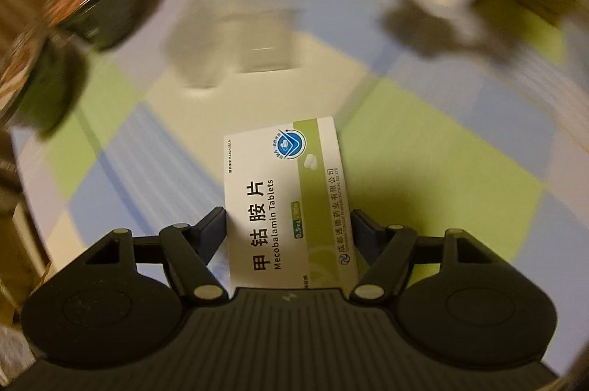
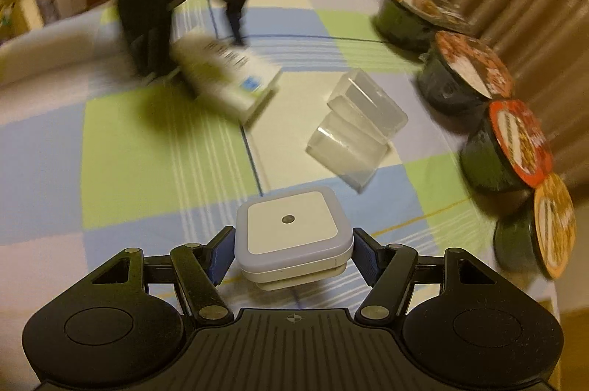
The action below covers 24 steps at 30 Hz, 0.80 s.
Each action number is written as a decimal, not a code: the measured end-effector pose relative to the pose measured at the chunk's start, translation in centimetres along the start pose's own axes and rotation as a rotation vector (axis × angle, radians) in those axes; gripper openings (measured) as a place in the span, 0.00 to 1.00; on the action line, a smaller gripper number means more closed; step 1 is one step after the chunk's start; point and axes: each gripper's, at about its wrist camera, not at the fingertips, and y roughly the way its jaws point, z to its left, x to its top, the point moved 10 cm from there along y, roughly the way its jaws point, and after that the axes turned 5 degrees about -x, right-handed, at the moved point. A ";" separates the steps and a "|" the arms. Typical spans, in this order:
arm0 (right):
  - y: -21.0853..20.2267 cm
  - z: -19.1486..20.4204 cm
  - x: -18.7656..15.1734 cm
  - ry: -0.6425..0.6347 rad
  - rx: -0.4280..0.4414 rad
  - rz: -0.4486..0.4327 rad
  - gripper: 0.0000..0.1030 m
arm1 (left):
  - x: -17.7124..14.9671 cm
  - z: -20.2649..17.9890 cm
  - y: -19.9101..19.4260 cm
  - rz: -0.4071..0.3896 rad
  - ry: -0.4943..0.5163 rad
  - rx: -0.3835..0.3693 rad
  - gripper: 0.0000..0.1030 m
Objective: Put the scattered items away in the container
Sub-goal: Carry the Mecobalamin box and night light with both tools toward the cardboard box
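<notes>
Left gripper [image 1: 289, 218] clamped on a white-and-green tablet box [image 1: 285, 196], one finger on each long side, box sticking forward out of the jaws, held above the checked cloth [image 1: 423, 148]. Right gripper [image 2: 292, 244] clamped on a square white plug-in light [image 2: 292, 229], fingers pressing its two opposite sides, top face up with a small dark dot in the middle. Clear plastic container [image 2: 355, 130] lies on the cloth, tilted, ahead of the right gripper and slightly to its right; from the left wrist view it is a blur [image 1: 235, 49] ahead of the box. Neither item touches the container. Row of dark lidded bowls [image 2: 504, 144] beside the container on its right, along the cloth edge
</notes>
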 end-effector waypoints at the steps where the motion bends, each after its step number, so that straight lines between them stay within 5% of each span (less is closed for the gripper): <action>1: -0.7 0.5 0.0 0.035 0.001 -0.003 0.67 | -0.1 -1.2 -0.3 -0.002 0.014 -0.010 0.67; 13: -7.4 6.9 -3.9 0.390 -0.016 0.013 0.67 | 0.9 -9.9 -3.3 -0.042 -0.069 -0.038 0.66; 24: -13.4 8.6 -7.5 0.683 -0.062 -0.039 0.67 | 4.0 -14.2 -9.8 -0.180 -0.292 -0.003 0.66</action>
